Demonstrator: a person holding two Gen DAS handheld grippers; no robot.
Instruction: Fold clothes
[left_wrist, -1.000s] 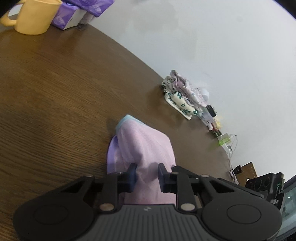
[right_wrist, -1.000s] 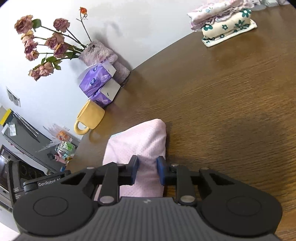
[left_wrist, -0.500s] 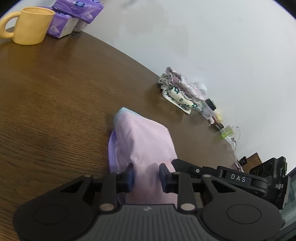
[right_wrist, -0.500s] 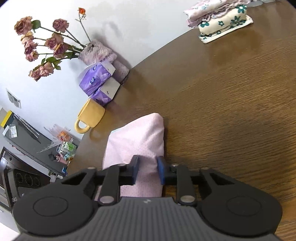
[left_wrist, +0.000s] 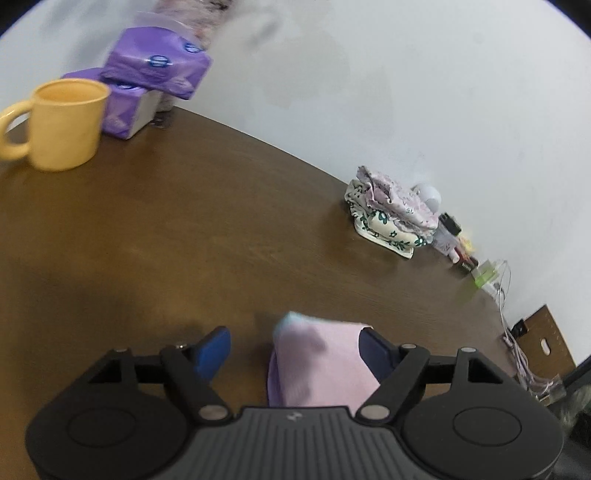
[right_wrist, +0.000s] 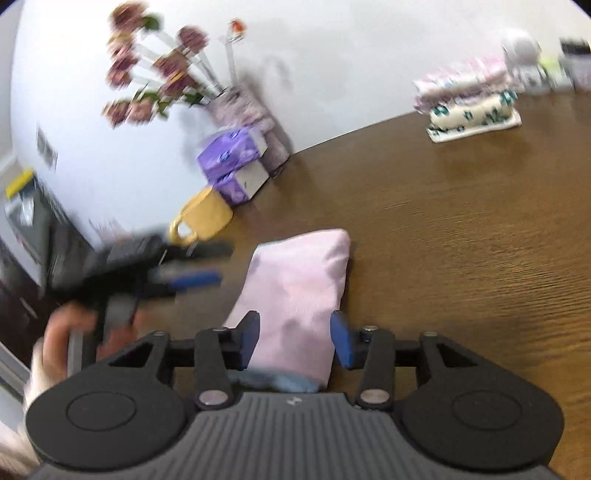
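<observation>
Brown wood-grain table (left_wrist: 184, 229) fills both views, with a white wall behind it. A moment ago each tool was pinching the folded pink garment; now both have let go and their jaws are opening. That suggests this fold is finished and the hands are backing away.

The left tool (left_wrist: 293, 345) stands spread wide. The pink garment (left_wrist: 321, 362) lies on the table between its blue pads, close to the right pad and clear of the left one.

The right tool (right_wrist: 295, 338) is spread more narrowly. The garment lies flat between its pads, not squeezed, stretching away from the camera.

A yellow mug (left_wrist: 61, 123), purple tissue packs (left_wrist: 155, 74) and a stack of folded cloths (left_wrist: 388, 214) stand well apart.
</observation>
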